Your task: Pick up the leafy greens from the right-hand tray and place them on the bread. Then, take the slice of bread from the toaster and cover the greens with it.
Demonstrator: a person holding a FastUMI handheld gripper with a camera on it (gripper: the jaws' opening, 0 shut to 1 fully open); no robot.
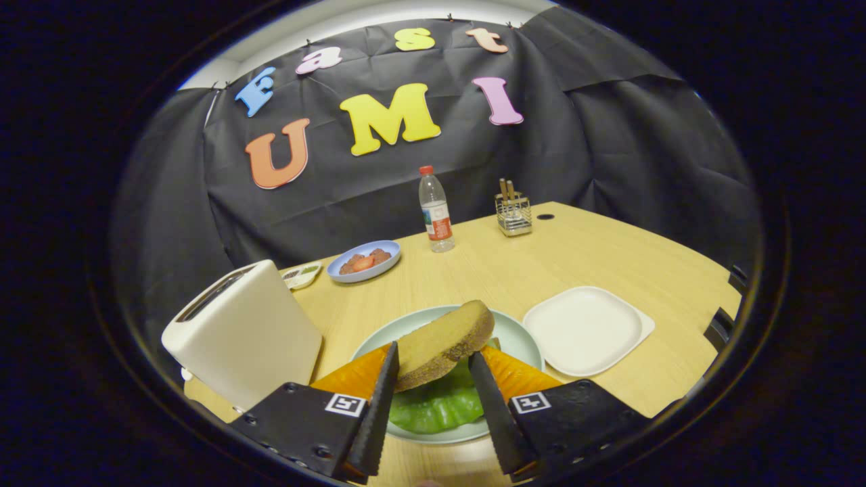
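A brown slice of bread (pixel 450 335) is caught between the two fingers of my gripper (pixel 433 353), which is shut on its near end. The slice tilts, its far end raised above the pale green plate (pixel 526 340). Under it, on that plate and between the fingers, lie the leafy greens (pixel 436 407). Whatever lies beneath the greens is hidden. The white toaster (pixel 243 331) stands just left of the plate, beside the left finger, with its slot facing up.
A white square tray (pixel 585 328) sits right of the plate. Beyond, toward the wall, are a blue plate with food (pixel 364 261), a small dish (pixel 302 274), a water bottle (pixel 436 213) and a wire utensil holder (pixel 514 215). The table's right edge is near the tray.
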